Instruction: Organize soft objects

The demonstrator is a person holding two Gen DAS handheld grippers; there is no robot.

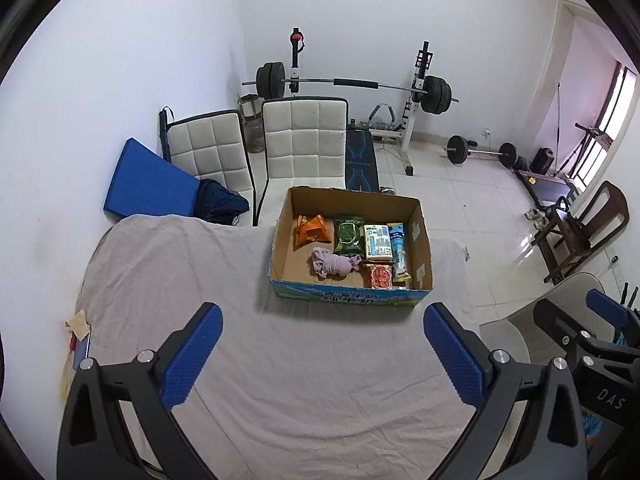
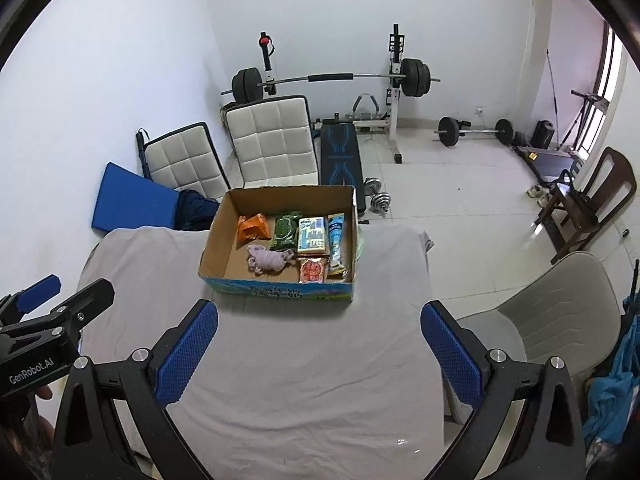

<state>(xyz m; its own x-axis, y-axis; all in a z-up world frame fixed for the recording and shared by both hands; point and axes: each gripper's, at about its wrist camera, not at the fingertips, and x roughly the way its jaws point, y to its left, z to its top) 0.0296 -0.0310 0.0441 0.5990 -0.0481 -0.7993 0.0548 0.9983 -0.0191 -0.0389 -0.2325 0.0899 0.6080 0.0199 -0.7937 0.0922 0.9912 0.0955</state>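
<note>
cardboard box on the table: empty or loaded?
Loaded, not full. The cardboard box holds snack packets along its right and back, plus a bunched pink cloth near the middle; its left part shows bare cardboard floor.

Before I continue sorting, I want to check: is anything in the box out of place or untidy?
Mostly tidy. The packets stand in rows in the cardboard box; only the pink cloth lies crumpled and loose on the box floor. Nothing is spilled.
</note>
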